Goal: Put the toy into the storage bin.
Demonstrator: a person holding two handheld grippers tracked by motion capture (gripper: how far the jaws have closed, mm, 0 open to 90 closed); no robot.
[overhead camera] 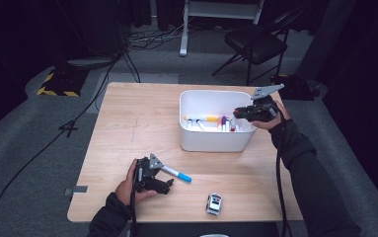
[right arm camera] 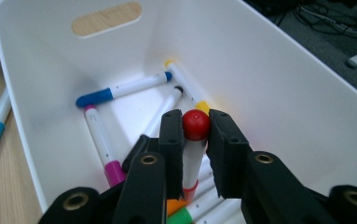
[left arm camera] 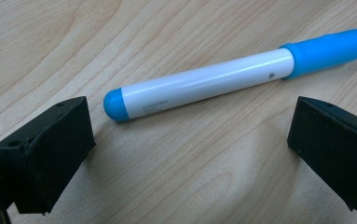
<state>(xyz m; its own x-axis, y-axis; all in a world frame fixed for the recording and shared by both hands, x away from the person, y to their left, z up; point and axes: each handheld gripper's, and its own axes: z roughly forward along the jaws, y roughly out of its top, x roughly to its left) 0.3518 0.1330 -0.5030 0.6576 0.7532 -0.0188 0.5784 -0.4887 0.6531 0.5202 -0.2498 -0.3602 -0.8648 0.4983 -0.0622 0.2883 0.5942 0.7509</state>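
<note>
A white marker with a light blue cap (left arm camera: pixel 223 79) lies flat on the wooden table (overhead camera: pixel 127 128), just ahead of my left gripper (left arm camera: pixel 190 140). Its two jaws stand wide apart on either side, touching nothing. In the high view that marker (overhead camera: pixel 176 174) lies to the right of the left gripper (overhead camera: pixel 169 183) near the table's front. My right gripper (right arm camera: pixel 195 128) is shut on a red-capped white marker (right arm camera: pixel 195 140), which it holds over the inside of the white bin (right arm camera: pixel 269 84). The high view shows the right gripper (overhead camera: pixel 238 114) at the bin's right rim (overhead camera: pixel 216 95).
Several markers with blue, magenta, yellow, orange and green caps lie on the bin's floor (right arm camera: pixel 134 100). A small toy car (overhead camera: pixel 214 204) sits near the table's front edge. A black folding chair (overhead camera: pixel 255 44) and cables stand on the floor beyond the table.
</note>
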